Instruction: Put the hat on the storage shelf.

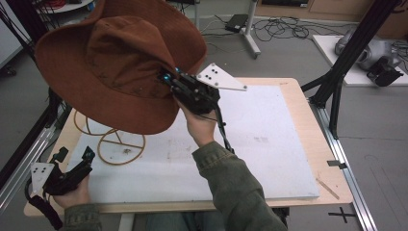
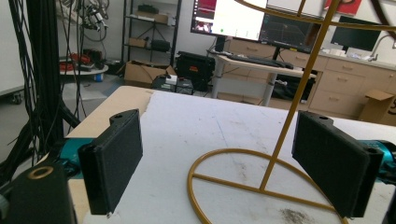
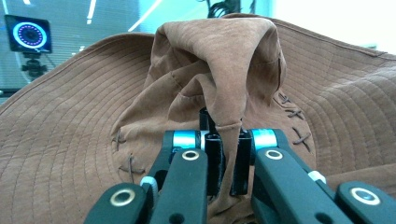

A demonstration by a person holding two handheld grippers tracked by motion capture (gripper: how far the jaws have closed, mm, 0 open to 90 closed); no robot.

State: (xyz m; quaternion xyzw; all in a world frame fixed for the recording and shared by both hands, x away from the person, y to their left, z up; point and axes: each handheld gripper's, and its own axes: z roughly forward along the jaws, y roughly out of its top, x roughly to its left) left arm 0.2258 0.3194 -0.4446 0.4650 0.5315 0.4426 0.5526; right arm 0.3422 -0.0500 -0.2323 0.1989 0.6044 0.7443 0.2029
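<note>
The brown hat (image 1: 120,67) hangs above the gold wire stand (image 1: 118,144), pinched by its crown in our right gripper (image 3: 226,154); our left gripper (image 2: 229,163) sits wide, empty. That thin fold could slip free.

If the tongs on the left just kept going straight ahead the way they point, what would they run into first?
Most likely the yellow wire stand: the left tongs are open, and its ring base and upright rod lie straight ahead between the jaws. Depth is hard to judge.
</note>
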